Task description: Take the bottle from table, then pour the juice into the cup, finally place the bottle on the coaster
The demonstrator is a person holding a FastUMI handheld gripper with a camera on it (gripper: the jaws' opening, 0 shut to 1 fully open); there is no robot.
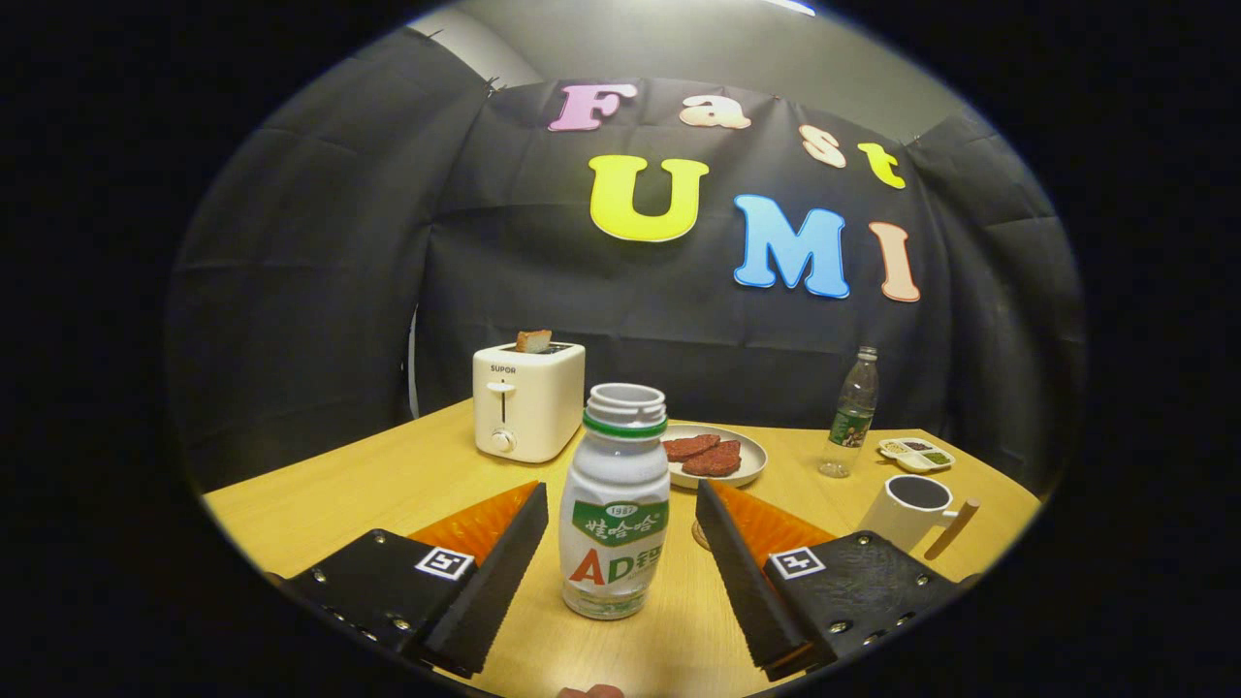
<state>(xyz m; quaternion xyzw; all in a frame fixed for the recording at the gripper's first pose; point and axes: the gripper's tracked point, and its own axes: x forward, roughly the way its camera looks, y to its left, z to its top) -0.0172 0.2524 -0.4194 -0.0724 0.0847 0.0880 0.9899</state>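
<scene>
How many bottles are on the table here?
2. The open white juice bottle stands between the tool's open fingers; a clear water bottle stands beyond them, between the plate and small dish.

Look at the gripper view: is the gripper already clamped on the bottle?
No: the bottle stands between the open gripper's fingers, with gaps on both sides.

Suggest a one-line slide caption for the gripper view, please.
Open tool straddles the uncapped juice bottle on the table, not yet gripping.

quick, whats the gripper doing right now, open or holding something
Gripper: open, one finger on each side of the upright juice bottle on the table, neither finger touching it yet.
</scene>
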